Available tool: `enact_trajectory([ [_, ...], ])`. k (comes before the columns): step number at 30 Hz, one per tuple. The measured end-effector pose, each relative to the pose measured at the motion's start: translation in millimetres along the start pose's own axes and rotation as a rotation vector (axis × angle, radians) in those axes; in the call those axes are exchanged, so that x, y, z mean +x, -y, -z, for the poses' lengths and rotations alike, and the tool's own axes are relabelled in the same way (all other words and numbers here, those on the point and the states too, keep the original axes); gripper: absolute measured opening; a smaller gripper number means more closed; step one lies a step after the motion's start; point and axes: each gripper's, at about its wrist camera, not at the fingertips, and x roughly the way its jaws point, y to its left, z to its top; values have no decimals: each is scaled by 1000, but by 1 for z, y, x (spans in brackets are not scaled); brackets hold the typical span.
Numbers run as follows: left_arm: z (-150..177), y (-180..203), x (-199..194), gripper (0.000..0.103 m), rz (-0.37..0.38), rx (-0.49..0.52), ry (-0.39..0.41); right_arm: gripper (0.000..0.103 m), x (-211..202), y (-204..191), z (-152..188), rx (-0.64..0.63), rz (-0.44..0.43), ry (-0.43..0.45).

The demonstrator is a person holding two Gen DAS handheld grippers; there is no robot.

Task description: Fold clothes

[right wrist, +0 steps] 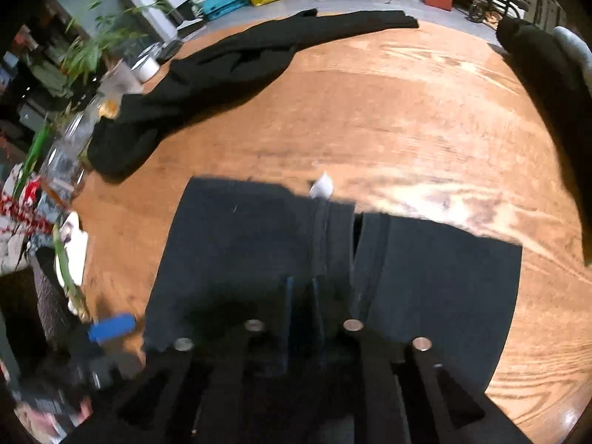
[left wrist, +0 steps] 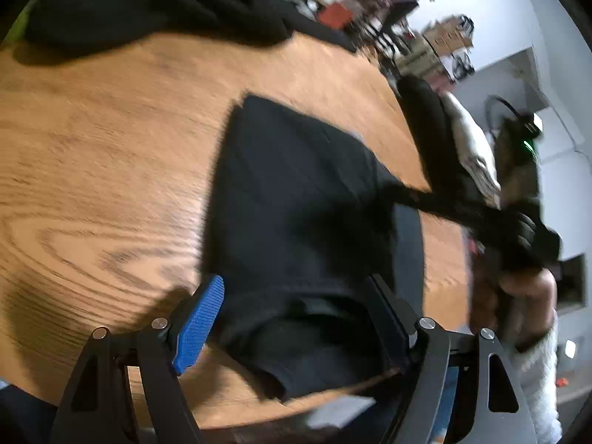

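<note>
Garment: a dark folded shirt [right wrist: 259, 251] lay flat on the wooden table [right wrist: 407, 118], near its front edge, collar and white tag [right wrist: 321, 186] toward the far side
Left gripper [left wrist: 296, 318]: fingers spread wide, the blue pad [left wrist: 199, 329] on one side, straddling the near edge of the cloth and gripping nothing
Right gripper [right wrist: 303, 307]: low over the shirt's middle, fingers drawn close together; whether cloth was pinched between them could not be told
Unfolded pile: another black garment [right wrist: 207, 74] lay crumpled across the far side, well apart from the folded one
Handling: soft, light and limp, likely to sag and slide on the smooth wood
Where to hold: probably at a corner or along the doubled edge, pinching all the layers together
Risk: catching only the top layer would undo the fold
</note>
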Motion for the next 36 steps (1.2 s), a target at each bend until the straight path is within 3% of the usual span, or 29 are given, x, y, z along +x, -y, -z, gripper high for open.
enact_trajectory([
  [5,-3,-18,4,78,-86,-72,-23,20,35,9,4,24,61,-52],
  [8,-6,-24,-4,78,-56,-95,16,29,21,1,21,51,-60,-17],
  [10,-8,-27,-6,78,-51,-106,35,29,16,-12,42,22,-163,-19],
  [12,-9,-27,-6,78,-45,-118,45,28,25,-28,62,-21,-205,-48],
  [14,-9,-22,-2,78,-38,-109,41,27,43,-33,72,-70,-155,-65],
  [17,-9,-13,5,78,-42,-78,28,25,54,-34,72,-65,-159,-64],
  [19,-8,-8,9,78,-61,-58,21,31,40,-30,75,-21,-203,-48],
  [22,-7,-3,11,78,-70,-45,15,41,30,-37,85,-60,-203,6],
  [26,-9,2,15,78,-65,-35,24,42,50,-32,100,-92,-149,-66],
  [29,-8,5,19,78,-79,-17,19,39,40,-27,93,-75,-167,-24],
  [32,-7,2,28,78,-141,-26,-4,42,24,-20,77,-42,-179,45],
  [36,-12,-4,26,78,-163,-59,15,42,37,-8,66,43,-242,-7],
])
